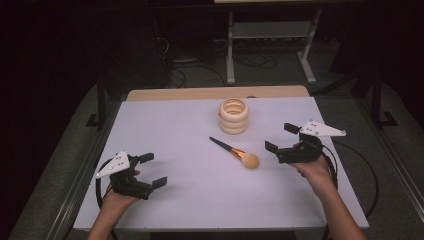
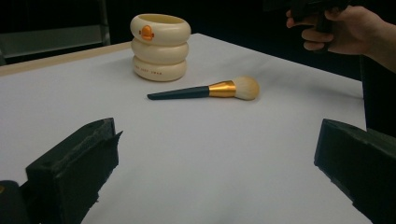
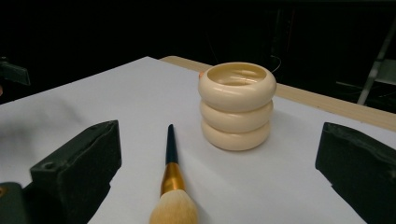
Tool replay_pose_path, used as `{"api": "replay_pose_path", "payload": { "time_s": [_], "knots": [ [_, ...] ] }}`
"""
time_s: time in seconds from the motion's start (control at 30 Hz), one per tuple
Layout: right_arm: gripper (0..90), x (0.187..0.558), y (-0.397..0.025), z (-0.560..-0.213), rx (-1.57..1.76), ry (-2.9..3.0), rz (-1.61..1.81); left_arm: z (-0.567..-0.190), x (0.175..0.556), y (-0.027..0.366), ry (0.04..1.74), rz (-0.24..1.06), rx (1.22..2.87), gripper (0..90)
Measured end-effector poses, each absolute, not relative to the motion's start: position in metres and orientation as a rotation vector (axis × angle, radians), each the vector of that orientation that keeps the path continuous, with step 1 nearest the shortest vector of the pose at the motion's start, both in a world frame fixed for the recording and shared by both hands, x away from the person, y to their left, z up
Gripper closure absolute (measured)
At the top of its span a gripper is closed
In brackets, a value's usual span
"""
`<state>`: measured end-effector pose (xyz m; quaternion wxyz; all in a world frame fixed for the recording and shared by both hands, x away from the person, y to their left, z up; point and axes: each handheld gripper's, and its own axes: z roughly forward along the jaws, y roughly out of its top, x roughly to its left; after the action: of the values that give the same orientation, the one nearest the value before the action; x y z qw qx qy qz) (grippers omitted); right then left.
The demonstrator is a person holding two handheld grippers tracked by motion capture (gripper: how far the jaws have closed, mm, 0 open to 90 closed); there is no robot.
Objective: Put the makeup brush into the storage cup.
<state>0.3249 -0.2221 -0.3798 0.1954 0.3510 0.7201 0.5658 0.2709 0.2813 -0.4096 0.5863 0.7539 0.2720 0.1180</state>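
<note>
My right gripper [image 1: 276,138] hangs wide open just beside the makeup brush [image 1: 235,152]; my left gripper [image 1: 152,170], also wide, waits well apart from it.

Free room and obstacles on the white table [image 1: 200,200]

Only two things are found on the middle of the table: a makeup brush [image 1: 235,151] lying flat and, just behind it, a cream holder [image 1: 233,116] standing upright, with a small gap between them. Wide bare surface is seen between the left gripper [image 1: 153,170] and the brush. The right gripper [image 1: 281,137], with its jaws spread, is near the brush head, and nothing is placed between them. The brush handle can be reached from the front without the holder being touched.
</note>
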Motion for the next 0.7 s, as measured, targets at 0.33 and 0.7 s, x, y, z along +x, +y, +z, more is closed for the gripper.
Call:
{"api": "replay_pose_path", "payload": {
  "time_s": [0.33,0.7],
  "knots": [
    [0.0,0.332,-0.218,-0.379,0.981,2.02,1.591,-0.411,0.271,0.281,0.634,0.273,1.762,0.0],
    [0.0,0.338,-0.212,-0.374,0.989,2.032,1.587,-0.412,0.271,0.279,0.633,0.264,1.762,0.0]
  ]
}}
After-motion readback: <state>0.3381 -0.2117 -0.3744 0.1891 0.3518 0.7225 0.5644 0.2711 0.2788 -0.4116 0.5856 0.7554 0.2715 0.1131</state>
